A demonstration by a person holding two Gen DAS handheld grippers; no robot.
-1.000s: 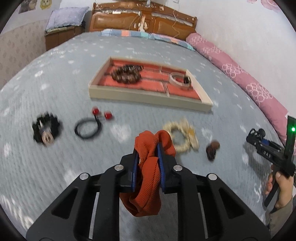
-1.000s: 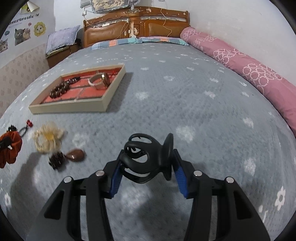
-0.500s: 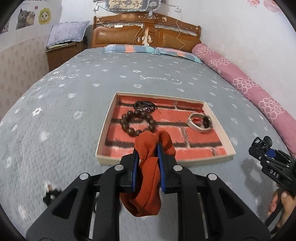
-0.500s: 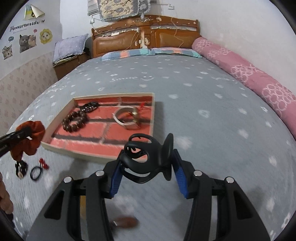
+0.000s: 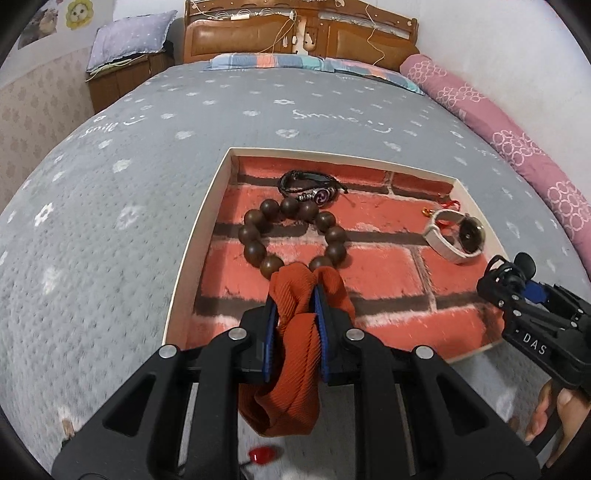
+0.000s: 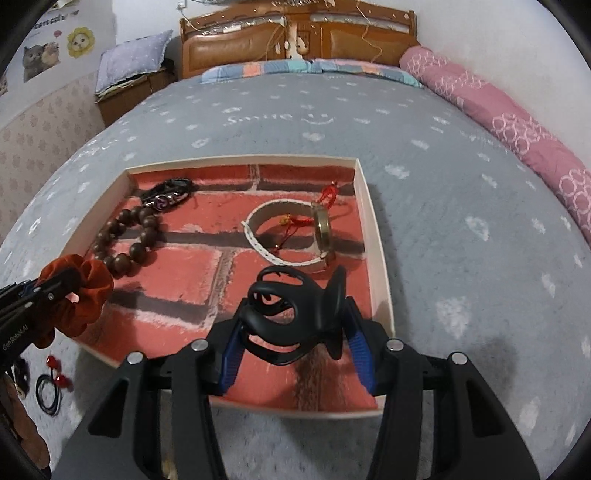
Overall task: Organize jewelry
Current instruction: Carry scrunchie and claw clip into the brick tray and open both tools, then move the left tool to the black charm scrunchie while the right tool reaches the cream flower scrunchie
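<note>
My left gripper [image 5: 295,306] is shut on an orange scrunchie [image 5: 295,354] and holds it over the near left part of the brick-patterned tray [image 5: 188,251]. My right gripper [image 6: 295,332] is shut on a black hair claw clip [image 6: 291,314] over the near right part of the tray [image 6: 376,254]. In the tray lie a brown bead bracelet [image 5: 255,236], a black cord bracelet [image 5: 310,186] and a white-strap watch [image 5: 456,236]. The scrunchie [image 6: 79,295] also shows in the right wrist view, and the right gripper [image 5: 517,280] in the left wrist view.
The tray sits on a grey bedspread [image 6: 461,184]. A black hair tie with red beads [image 6: 51,387] lies on the bed left of the tray. A pink bolster [image 5: 517,140] runs along the right side, a wooden headboard [image 5: 295,33] at the back.
Both grippers have moved forward over the tray with their items still held. The loose items on the bedspread have dropped out of the left wrist view.
</note>
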